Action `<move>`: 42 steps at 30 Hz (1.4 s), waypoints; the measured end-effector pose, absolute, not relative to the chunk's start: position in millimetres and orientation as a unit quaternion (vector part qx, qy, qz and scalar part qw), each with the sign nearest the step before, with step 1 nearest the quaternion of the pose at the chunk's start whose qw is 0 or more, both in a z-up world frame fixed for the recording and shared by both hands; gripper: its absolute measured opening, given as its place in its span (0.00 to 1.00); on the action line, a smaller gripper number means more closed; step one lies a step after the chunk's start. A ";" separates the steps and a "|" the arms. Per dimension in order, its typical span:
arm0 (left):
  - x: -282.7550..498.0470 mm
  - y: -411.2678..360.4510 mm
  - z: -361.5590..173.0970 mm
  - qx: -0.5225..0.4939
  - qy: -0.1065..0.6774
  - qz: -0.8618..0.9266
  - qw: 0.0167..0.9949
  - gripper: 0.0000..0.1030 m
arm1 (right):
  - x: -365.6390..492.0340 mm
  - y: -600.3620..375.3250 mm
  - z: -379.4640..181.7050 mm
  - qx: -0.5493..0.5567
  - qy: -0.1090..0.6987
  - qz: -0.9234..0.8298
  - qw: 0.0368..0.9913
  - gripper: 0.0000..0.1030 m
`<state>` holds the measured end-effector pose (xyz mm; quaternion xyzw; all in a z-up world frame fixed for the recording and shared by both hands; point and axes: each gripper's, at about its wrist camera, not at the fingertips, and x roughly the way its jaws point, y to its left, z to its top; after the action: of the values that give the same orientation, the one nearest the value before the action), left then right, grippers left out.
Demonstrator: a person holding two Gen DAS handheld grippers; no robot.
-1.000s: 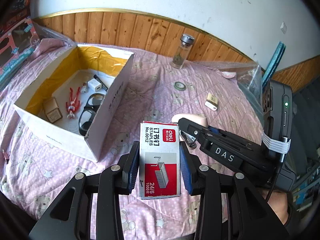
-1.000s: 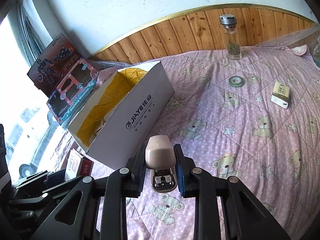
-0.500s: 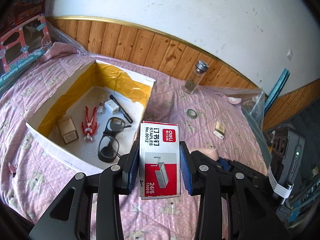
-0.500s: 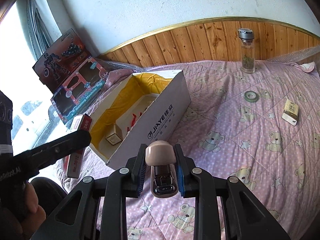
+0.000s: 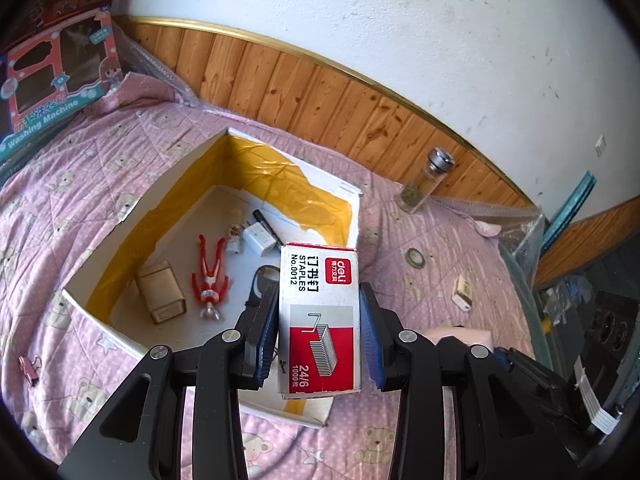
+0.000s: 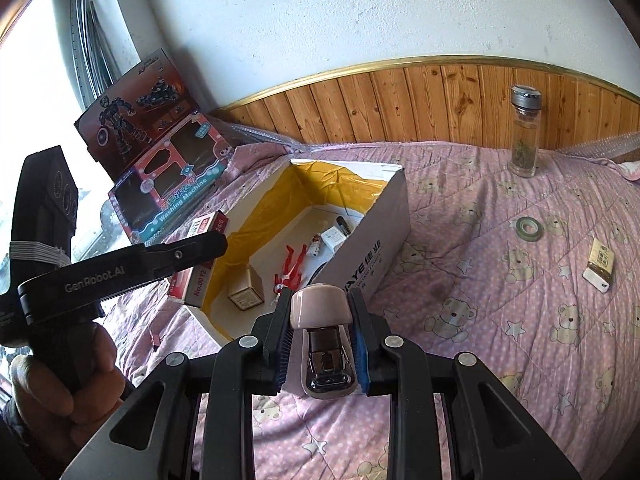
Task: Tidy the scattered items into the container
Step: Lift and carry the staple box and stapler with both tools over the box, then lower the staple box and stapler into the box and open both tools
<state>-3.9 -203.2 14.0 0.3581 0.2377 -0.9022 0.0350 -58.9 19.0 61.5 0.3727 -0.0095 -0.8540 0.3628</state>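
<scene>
Your left gripper (image 5: 319, 330) clenches the staple box (image 5: 320, 320), which hides most of the black glasses (image 5: 259, 284) and the cardboard box's (image 5: 120, 236) near right corner. Inside it, along the left wall, sit a small carton (image 5: 161, 292), a red figure (image 5: 210, 276) and a white charger (image 5: 258, 238), with bare floor near the front wall. Your right gripper (image 6: 322, 338) grips the pink stapler (image 6: 323, 332) over the quilt (image 6: 480, 320), just short of that box; tape roll (image 6: 528, 229) and small packet (image 6: 599, 265) lie toward the quilt's right edge.
</scene>
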 end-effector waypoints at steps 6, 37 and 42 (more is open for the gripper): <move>-15.5 -217.3 13.1 0.357 0.219 -0.906 0.061 0.38 | -63.6 -0.1 73.4 0.367 0.011 -0.854 0.369 0.26; -90.6 -287.5 12.7 0.384 0.268 -0.881 0.067 0.38 | -172.4 -96.4 79.4 0.418 0.006 -0.817 0.398 0.27; -114.9 -287.8 5.7 0.396 0.261 -0.877 0.073 0.38 | -197.3 -104.5 64.4 0.430 0.013 -0.817 0.385 0.27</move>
<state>-114.9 -287.8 5.7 0.3959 0.2614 -0.8772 0.0734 -197.3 -104.5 64.4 0.4301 0.0131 -0.8165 0.3849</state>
